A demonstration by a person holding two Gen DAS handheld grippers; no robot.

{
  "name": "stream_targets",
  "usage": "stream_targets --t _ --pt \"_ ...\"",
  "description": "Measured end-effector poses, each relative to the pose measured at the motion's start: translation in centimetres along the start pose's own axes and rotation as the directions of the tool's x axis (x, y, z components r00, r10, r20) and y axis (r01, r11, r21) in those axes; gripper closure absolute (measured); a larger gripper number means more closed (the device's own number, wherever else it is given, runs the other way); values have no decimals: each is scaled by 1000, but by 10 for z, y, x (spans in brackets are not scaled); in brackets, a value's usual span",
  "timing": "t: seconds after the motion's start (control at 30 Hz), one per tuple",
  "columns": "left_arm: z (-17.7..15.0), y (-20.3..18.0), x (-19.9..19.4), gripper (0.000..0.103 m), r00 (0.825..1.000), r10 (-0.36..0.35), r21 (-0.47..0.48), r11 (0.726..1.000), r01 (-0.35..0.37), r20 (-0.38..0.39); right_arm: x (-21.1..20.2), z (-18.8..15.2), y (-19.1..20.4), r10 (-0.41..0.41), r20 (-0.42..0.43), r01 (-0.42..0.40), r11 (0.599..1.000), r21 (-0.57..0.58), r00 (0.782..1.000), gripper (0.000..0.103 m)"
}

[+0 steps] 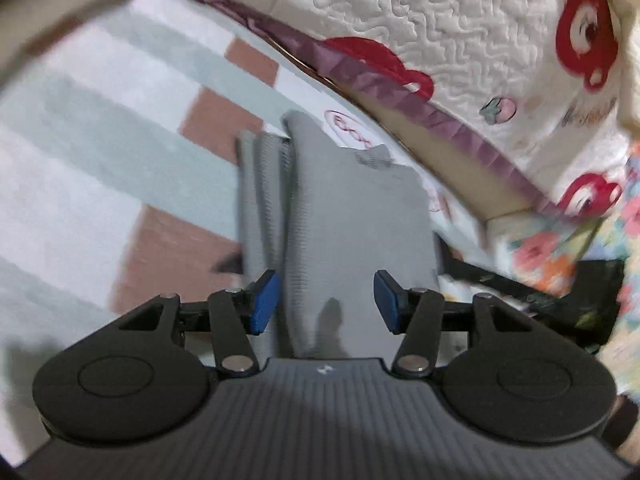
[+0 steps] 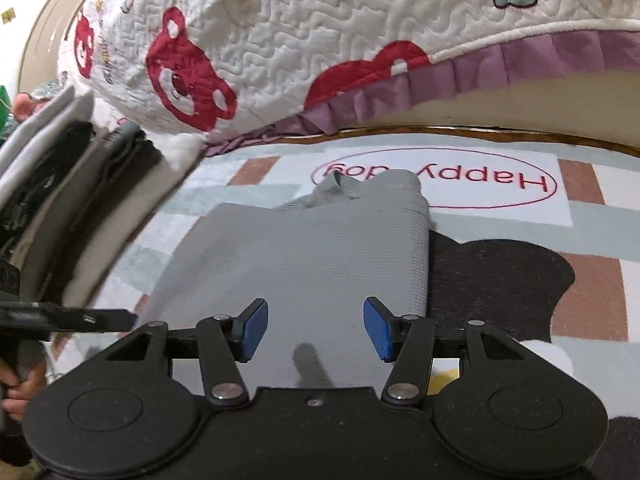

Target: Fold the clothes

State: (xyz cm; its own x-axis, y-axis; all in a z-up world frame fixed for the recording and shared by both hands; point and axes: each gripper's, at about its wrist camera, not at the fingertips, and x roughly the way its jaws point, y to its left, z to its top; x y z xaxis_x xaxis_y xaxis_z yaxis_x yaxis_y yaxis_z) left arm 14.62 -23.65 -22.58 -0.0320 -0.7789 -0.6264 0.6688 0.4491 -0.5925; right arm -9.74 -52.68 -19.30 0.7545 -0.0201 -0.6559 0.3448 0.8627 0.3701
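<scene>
One grey knit garment [image 2: 304, 248], partly folded, is laid flat on a checked blanket [image 2: 580, 216] on which the words "Happy dog" [image 2: 434, 178] are printed in red inside an oval, the collar overlapping that print. Both the left gripper [image 1: 326, 300] and the right gripper [image 2: 316, 328] are held with blue-padded fingers spread apart above the garment's near edge, nothing being pinched. Behind it, a white quilt [image 2: 320, 32] with red bear faces and a purple frill is seen, and folded clothes [image 2: 60, 168] are stacked at the left.
</scene>
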Motion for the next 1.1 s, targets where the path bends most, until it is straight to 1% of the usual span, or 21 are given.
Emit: stream_targets --t 0.03,0.07,0.1,0.13,0.17,0.23,0.27,0.3,0.37,0.43,0.53,0.63,0.67,0.7,0.77,0.8,0.87,0.93,1.0,1.07,1.1 --pt "-2 -7 3 55 999 54 52 997 -54 2 2 0 0 -1 -2 1 1000 5 1000 44" --pt "-5 -14 6 58 991 134 121 983 -135 14 4 -1 -1 -2 -4 2 1000 9 1000 44" --pt "-9 -20 7 58 975 221 197 955 -223 34 5 -1 -1 -3 -5 3 1000 14 1000 45" --pt "-12 -23 7 59 964 263 247 932 -266 47 7 -2 -2 -3 -7 4 1000 18 1000 45" --pt "-14 -22 6 62 963 267 252 929 -270 45 9 -2 -2 -4 -9 4 1000 23 1000 44" --pt "-12 -16 2 64 969 246 202 948 -245 17 9 -5 -3 -6 -15 7 1000 30 1000 44" --pt "-12 -14 1 65 969 248 193 950 -245 9 7 -8 -4 -7 -19 8 999 33 1000 44" --pt "-12 -14 1 68 965 263 210 943 -259 9 4 -12 -5 -9 -24 9 999 36 1000 44" --pt "-12 -17 1 69 957 289 248 927 -283 13 -4 -20 -9 -27 -44 29 998 50 999 44" --pt "-11 -16 -2 69 956 293 234 929 -287 8 -17 -33 -20 -34 -104 46 992 117 994 44" --pt "-8 -18 -13 68 957 288 235 929 -285 20 -39 -50 -39 -12 -193 59 969 241 981 44" --pt "-3 -24 -29 66 969 240 229 942 -246 55 -62 -70 -50 45 -237 42 936 349 971 44" --pt "-1 -27 -33 66 976 210 226 949 -219 63 -66 -78 -54 82 -262 28 920 392 961 44" --pt "1 -30 -38 65 983 173 221 958 -184 67 -68 -85 -56 116 -291 22 903 430 950 44" --pt "1 -35 -46 63 995 76 185 979 -87 63 -72 -99 -54 150 -335 26 883 468 930 44" --pt "1 -37 -49 63 998 30 178 983 -40 56 -73 -105 -52 160 -335 18 883 470 929 44" --pt "-2 -47 -52 62 998 -42 203 978 34 36 -75 -113 -46 185 -319 -15 883 469 929 42" --pt "-7 -61 -49 62 996 -83 258 963 78 8 -70 -116 -46 225 -296 -54 870 490 928 42" --pt "-13 -74 -40 62 994 -104 313 943 109 -32 -63 -117 -47 261 -261 -97 855 509 929 42" --pt "-20 -88 -29 61 990 -115 368 920 136 -77 -58 -117 -44 273 -229 -134 865 484 934 85" --pt "-24 -93 -24 60 989 -115 393 909 143 -93 -59 -114 -43 282 -214 -153 867 475 935 87"
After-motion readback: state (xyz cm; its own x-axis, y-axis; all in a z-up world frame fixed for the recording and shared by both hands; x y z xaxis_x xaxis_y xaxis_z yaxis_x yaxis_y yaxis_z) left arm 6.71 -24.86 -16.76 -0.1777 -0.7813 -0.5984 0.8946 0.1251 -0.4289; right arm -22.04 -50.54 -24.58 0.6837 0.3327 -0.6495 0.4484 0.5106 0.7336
